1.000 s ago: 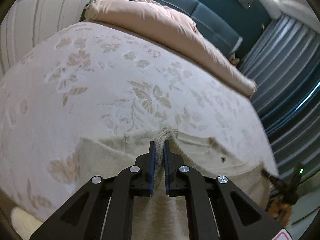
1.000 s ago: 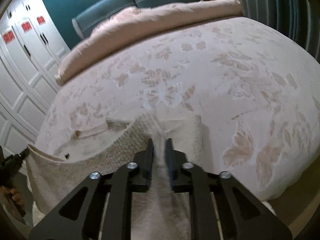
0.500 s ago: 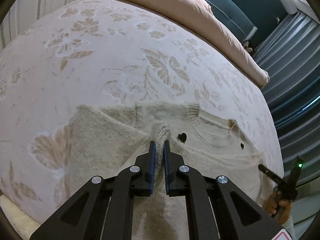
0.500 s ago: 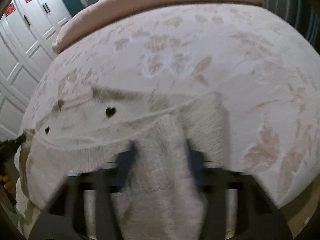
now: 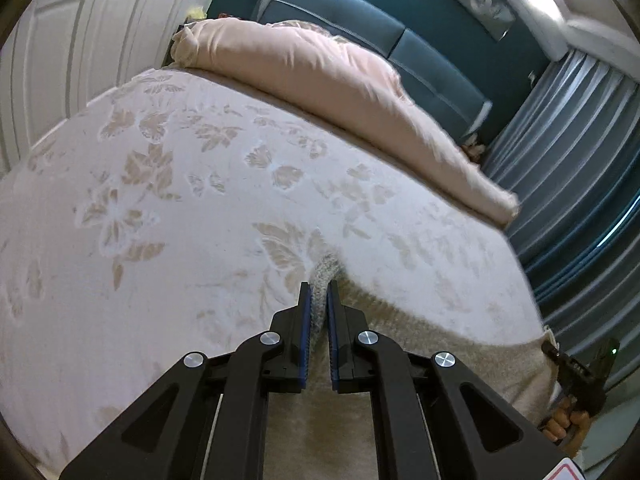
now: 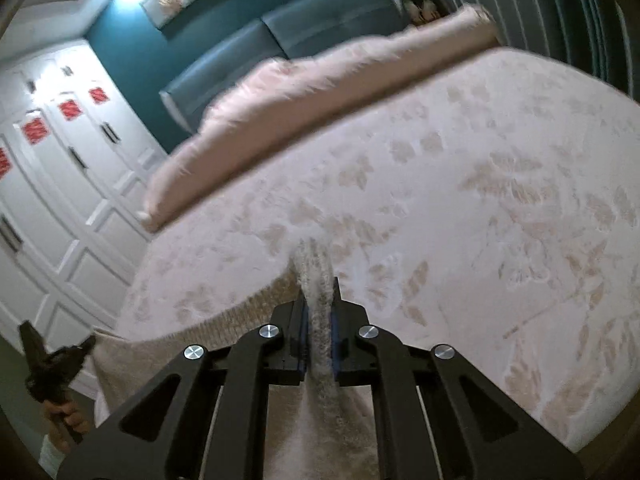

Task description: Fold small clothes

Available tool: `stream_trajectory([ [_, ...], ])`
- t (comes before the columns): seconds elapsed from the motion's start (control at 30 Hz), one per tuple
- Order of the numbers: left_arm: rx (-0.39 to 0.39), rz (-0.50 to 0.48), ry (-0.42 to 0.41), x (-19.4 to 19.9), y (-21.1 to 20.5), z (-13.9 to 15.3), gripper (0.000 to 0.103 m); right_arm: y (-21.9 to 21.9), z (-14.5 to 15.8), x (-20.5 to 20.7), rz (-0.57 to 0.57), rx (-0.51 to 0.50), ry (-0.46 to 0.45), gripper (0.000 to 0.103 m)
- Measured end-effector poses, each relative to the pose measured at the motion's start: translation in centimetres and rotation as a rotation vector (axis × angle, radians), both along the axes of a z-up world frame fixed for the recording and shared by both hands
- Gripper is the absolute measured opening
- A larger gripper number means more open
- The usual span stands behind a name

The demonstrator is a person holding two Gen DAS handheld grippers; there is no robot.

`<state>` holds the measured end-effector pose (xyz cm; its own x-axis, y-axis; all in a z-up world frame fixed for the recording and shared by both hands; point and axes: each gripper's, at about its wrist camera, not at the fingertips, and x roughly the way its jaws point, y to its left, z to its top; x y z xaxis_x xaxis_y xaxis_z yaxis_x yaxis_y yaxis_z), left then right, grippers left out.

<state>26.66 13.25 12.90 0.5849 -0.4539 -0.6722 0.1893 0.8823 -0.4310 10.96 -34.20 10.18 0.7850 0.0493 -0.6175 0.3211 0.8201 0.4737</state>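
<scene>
Bedroom scene, teal wall behind, and a wide bed (image 5: pixel 168 216) under a pale cover woven with butterflies, a puffy pink duvet (image 5: pixel 320 80) rolled along the far side. Down at the near edge, a small cream knit sweater (image 5: pixel 460 344) hangs stretched between both tools. Left gripper (image 5: pixel 318 300) is clamped tight on a bunched rib of the knit; right gripper (image 6: pixel 319 312) has just been closing and now pinches its own thick fold of the same sweater, fabric squeezed between the blue pads. The sweater's span sags between the two holds, part draped over the bed's edge. Risks now, by my reading: the wool is fuzzy, soft and stretchy, so a hard pull apart could drag it out of shape or slip a pinch loose; uneven height between the hands would lay the fold down crooked, and the loose lower half could slide off the edge.
</scene>
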Motion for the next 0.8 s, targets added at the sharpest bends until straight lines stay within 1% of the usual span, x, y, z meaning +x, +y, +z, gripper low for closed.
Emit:
stream_trajectory([
  [0.03, 0.019, -0.001, 0.018, 0.5, -0.2, -1.0, 0.005, -0.2, -1.7, 0.8, -0.006, 0.008, 0.041, 0.007],
  [0.1, 0.055, 0.000, 0.132, 1.8, -0.7, -5.5, 0.005, -0.4, -6.3, 2.5, -0.015, 0.018, 0.167, 0.008],
  [0.13, 0.065, 0.000, 0.175, 2.2, -0.7, -7.2, 0.005, -0.5, -8.2, 3.2, -0.012, 0.028, 0.224, 0.008],
  [0.17, 0.083, 0.012, 0.223, 2.4, -0.6, -9.5, 0.005, -0.5, -10.3, 3.6, -0.019, 0.031, 0.287, 0.008],
  [0.2, 0.087, 0.019, 0.243, 2.4, -0.5, -10.8, 0.006, -0.4, -11.3, 3.5, -0.018, 0.034, 0.298, 0.009],
  [0.23, 0.082, 0.027, 0.228, 2.1, -0.4, -11.2, 0.007, -0.3, -11.1, 3.4, -0.015, 0.020, 0.279, 0.010],
  [0.3, 0.069, 0.045, 0.207, 1.8, -0.2, -10.8, 0.011, -0.1, -9.9, 3.2, -0.016, -0.002, 0.269, 0.014],
  [0.33, 0.066, 0.051, 0.206, 1.8, -0.1, -10.5, 0.015, -0.1, -9.3, 3.1, -0.024, -0.021, 0.264, 0.017],
  [0.4, 0.081, 0.063, 0.193, 1.4, 0.0, -9.0, 0.015, 0.6, -7.1, 2.2, -0.069, -0.095, 0.234, 0.017],
  [0.43, 0.103, 0.077, 0.173, 1.0, -0.1, -8.1, 0.014, 1.2, -5.6, 1.2, -0.083, -0.120, 0.189, 0.019],
  [0.5, 0.139, 0.088, 0.095, -0.9, -0.4, -5.3, 0.014, 2.5, -4.0, 0.3, -0.052, -0.115, 0.140, 0.020],
  [0.53, 0.145, 0.086, 0.074, -1.7, -0.6, -4.4, 0.020, 4.0, -3.4, -0.3, -0.010, -0.108, 0.123, 0.020],
  [0.57, 0.136, 0.063, 0.045, -3.2, -1.2, -3.0, 0.025, 5.8, -3.1, -0.4, 0.036, -0.101, 0.115, 0.020],
  [0.6, 0.113, 0.033, 0.027, -4.4, -1.9, -2.2, 0.027, 7.7, -3.1, -0.7, 0.092, -0.090, 0.119, 0.020],
  [0.63, 0.078, -0.023, 0.013, -6.0, -2.9, -1.4, 0.031, 10.2, -3.4, -1.0, 0.162, -0.070, 0.128, 0.020],
  [0.67, 0.060, -0.089, 0.010, -7.8, -4.4, -1.0, 0.036, 12.3, -3.7, -1.3, 0.217, -0.057, 0.137, 0.020],
  [0.7, 0.069, -0.151, 0.010, -9.5, -5.9, -1.0, 0.040, 14.5, -4.1, -1.7, 0.268, -0.050, 0.146, 0.020],
  [0.73, 0.088, -0.186, 0.012, -10.5, -7.1, -1.1, 0.048, 17.3, -4.7, -2.2, 0.335, -0.054, 0.159, 0.020],
  [0.8, 0.153, -0.251, 0.012, -13.2, -9.5, -2.0, 0.048, 20.4, -5.1, -3.1, 0.379, -0.110, 0.169, 0.020],
])
